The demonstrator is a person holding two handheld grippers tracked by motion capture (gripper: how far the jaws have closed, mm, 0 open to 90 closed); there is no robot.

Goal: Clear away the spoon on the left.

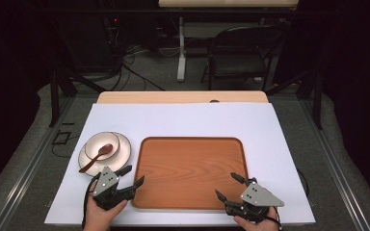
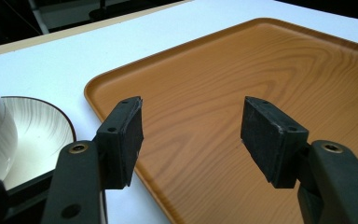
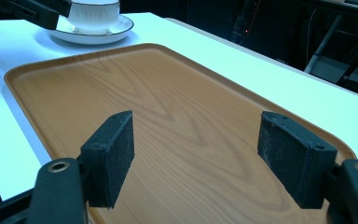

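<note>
High view — both tools, left (image 1: 134, 175) and right (image 1: 227, 186), wide apart (empty) over wooden tray (image 1: 188, 159)

Light: bright on the white desk (image 1: 183, 120), dark room all around.
Sharpness: high view soft, gripper views clear.

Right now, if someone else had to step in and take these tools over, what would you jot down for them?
Left hand-held gripper: open, empty, over the tray's near left corner.
Right hand-held gripper: open, empty, over the tray's near right corner.
Things: the wooden tray lies bare in the middle of the white table. To its left, a cup sits on a saucer, with a brown spoon resting in the cup.
Done: nothing has been gripped or put on the tray.
Left: probably moving the cup, saucer and spoon onto the tray, the left hand-held gripper being nearest.
</note>
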